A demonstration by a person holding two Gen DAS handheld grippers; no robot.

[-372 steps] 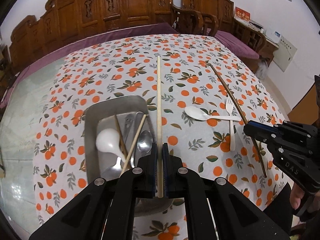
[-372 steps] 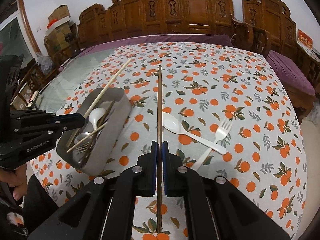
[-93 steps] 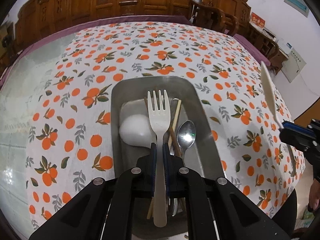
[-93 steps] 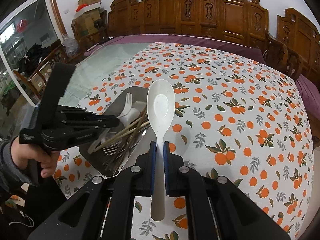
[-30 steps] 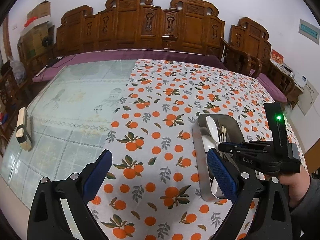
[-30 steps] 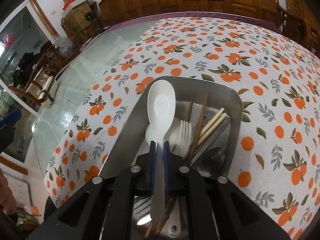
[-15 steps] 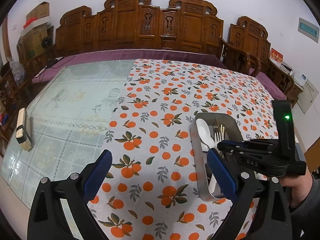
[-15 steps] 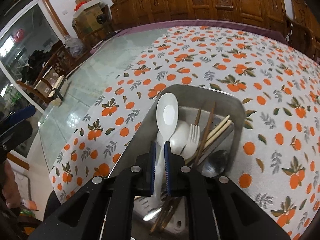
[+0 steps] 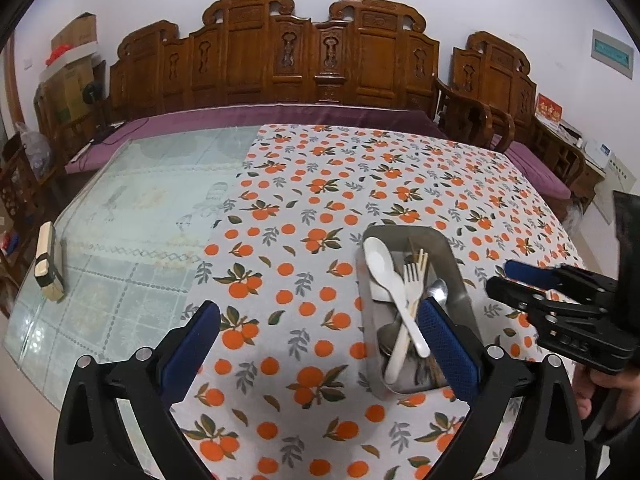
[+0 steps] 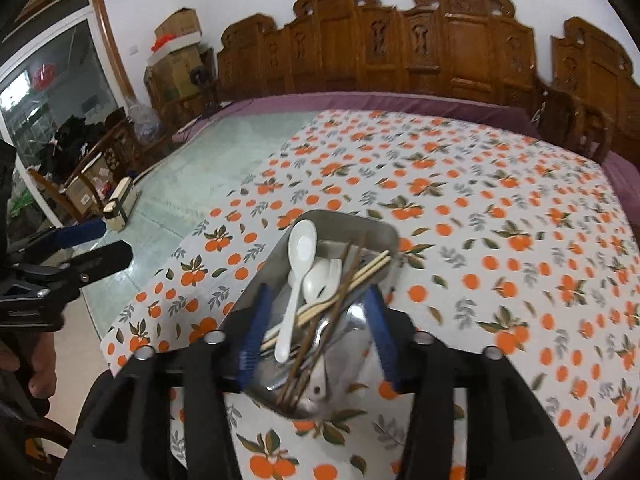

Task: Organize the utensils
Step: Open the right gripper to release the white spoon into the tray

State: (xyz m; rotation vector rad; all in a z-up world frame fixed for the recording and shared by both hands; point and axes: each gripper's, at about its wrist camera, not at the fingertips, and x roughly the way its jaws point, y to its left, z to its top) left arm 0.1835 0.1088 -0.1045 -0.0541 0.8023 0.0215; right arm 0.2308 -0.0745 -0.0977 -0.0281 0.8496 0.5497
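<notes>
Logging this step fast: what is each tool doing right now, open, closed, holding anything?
Left tool: open, holding nothing.
Right tool: jaws opening, nothing gripped; the white spoon lies in the metal tray.

It was a home's living room. Ahead of my grippers stood a carved wooden bench with a purple cushion, beyond a table under an orange-print cloth. Cardboard boxes were stacked far to my left.
</notes>
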